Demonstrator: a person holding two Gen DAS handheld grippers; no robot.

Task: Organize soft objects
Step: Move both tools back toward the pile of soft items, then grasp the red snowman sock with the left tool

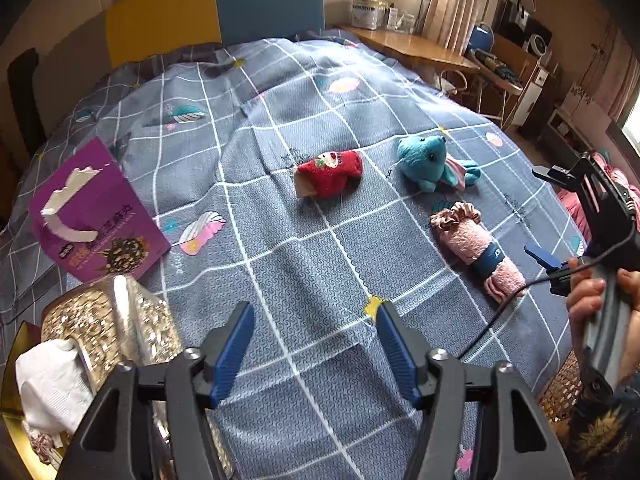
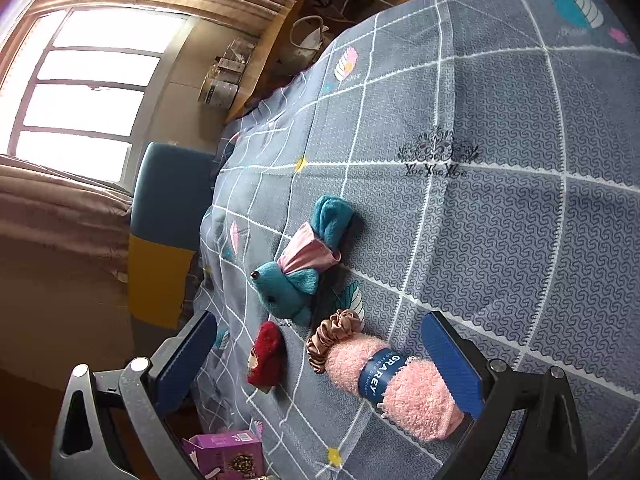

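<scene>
Left wrist view: left gripper (image 1: 316,344) is spread wide w/ nothing between its fingers (image 1: 234,354), only bedspread (image 1: 304,264) under it. No earlier pic, so just the state: released, empty. Beside the left finger sits a gold box (image 1: 108,328) w/ white tissue, and a purple box (image 1: 96,216) a bit beyond; my guess is one of these is the drop spot, but I can't tell if anything soft is inside yet.

Further out from the fingertips, 3 soft items lie loose on the bed: pink towel roll (image 1: 476,252) w/ scrunchie (image 1: 454,216) at its end, off to the right; red sock (image 1: 330,178) ahead; teal plush (image 1: 430,160) beyond, right of the sock.

Right wrist view: right gripper (image 2: 332,364) is also spread. The towel roll (image 2: 400,384) lies btw its fingers, just beside the right finger (image 2: 452,364), but not pinched, so no grasp yet. Scrunchie (image 2: 332,336), sock (image 2: 266,358) and plush (image 2: 292,276) lie past the tips.

Progress: early-to-mid at best, judging by 4 items unsorted. Towel looks next up.
</scene>
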